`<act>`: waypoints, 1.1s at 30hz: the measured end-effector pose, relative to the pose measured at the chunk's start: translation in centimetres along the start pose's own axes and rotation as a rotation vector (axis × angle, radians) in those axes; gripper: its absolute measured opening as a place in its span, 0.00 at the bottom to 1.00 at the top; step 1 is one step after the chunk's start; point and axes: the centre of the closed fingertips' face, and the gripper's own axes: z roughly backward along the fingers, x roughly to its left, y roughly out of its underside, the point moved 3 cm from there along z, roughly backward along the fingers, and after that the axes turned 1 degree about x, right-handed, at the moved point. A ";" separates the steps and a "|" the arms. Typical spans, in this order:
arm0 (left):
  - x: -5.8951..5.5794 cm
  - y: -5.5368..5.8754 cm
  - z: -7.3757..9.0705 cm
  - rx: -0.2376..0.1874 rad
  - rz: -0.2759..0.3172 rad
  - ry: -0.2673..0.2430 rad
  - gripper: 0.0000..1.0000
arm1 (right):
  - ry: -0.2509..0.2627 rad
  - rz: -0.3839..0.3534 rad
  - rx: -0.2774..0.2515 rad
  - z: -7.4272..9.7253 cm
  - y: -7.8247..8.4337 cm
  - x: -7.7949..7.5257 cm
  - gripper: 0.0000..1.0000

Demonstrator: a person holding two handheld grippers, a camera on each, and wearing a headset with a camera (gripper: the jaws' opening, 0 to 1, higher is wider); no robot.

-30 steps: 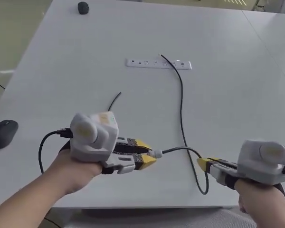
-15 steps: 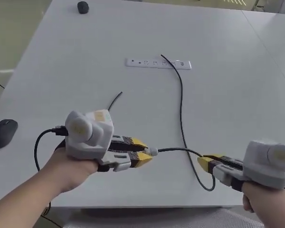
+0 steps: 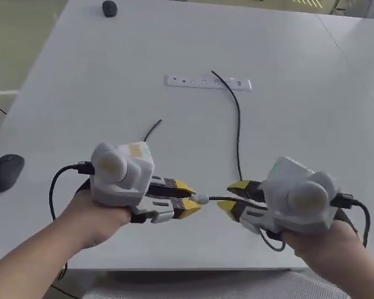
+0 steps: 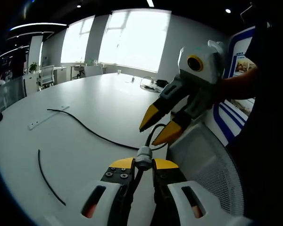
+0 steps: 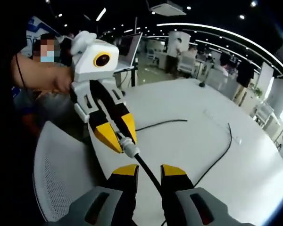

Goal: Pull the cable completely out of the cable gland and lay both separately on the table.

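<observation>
Left hand-held gripper [image 3: 192, 200] pinches grey gland [image 3: 202, 199]; right hand-held gripper [image 3: 232, 198] spread around black cable [image 3: 238, 131].

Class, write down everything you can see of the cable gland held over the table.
The cable gland is a small, pale grey, rounded fitting, plastic by its look. It is clamped between the tips of the left tongs, above the white table. The black cable runs out of its front end, so it is not yet pulled free. The open right tongs straddle that cable, a little apart from the gland.
</observation>
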 end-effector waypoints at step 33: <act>0.4 -0.3 -0.1 -0.007 0.012 -0.028 0.15 | 0.027 -0.220 0.029 -0.1 3.0 -2.2 0.00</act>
